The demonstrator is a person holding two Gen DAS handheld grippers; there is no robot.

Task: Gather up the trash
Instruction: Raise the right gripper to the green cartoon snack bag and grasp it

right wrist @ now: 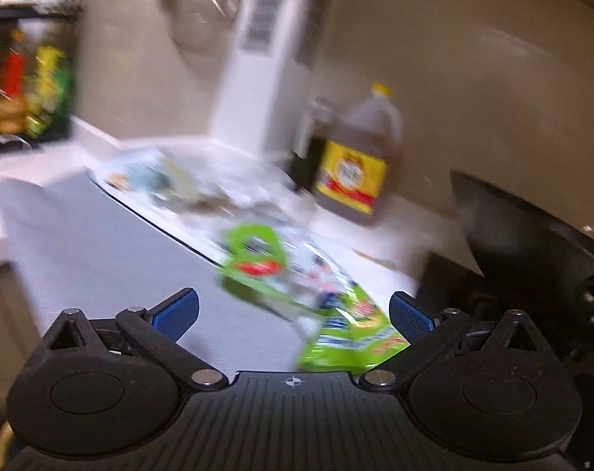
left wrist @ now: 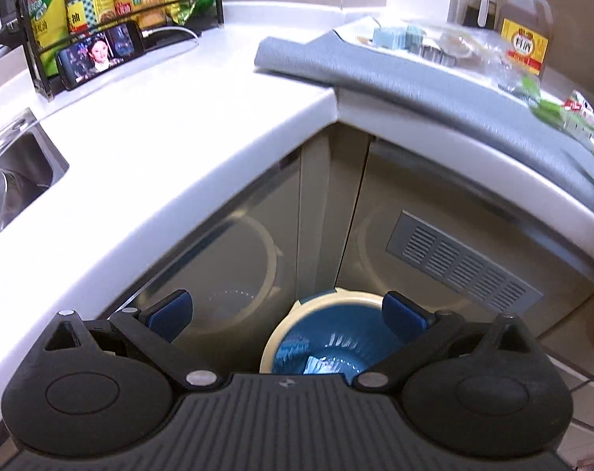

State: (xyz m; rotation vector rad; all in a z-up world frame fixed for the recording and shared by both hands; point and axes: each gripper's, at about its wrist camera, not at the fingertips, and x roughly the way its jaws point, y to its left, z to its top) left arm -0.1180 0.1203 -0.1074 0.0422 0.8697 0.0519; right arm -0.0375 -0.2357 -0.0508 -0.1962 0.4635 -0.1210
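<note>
A round trash bin (left wrist: 328, 337) with a cream rim and blue liner stands on the floor in the cabinet corner. My left gripper (left wrist: 287, 312) is open and empty, held above the bin. A green and clear snack wrapper (right wrist: 308, 294) lies on the grey mat (right wrist: 101, 235) on the counter; it also shows in the left wrist view (left wrist: 571, 117). My right gripper (right wrist: 295, 312) is open just above the wrapper, its jaws wide to either side of the near end. A clear tray of trash (right wrist: 187, 188) lies further back; it also shows in the left wrist view (left wrist: 434, 43).
A brown vinegar jug (right wrist: 359, 165) stands at the back by the wall. A rack of bottles (left wrist: 101, 4) with a phone (left wrist: 101, 55) is at the far left. A steel sink (left wrist: 10, 172) is at left. A black stove (right wrist: 532, 255) is at right.
</note>
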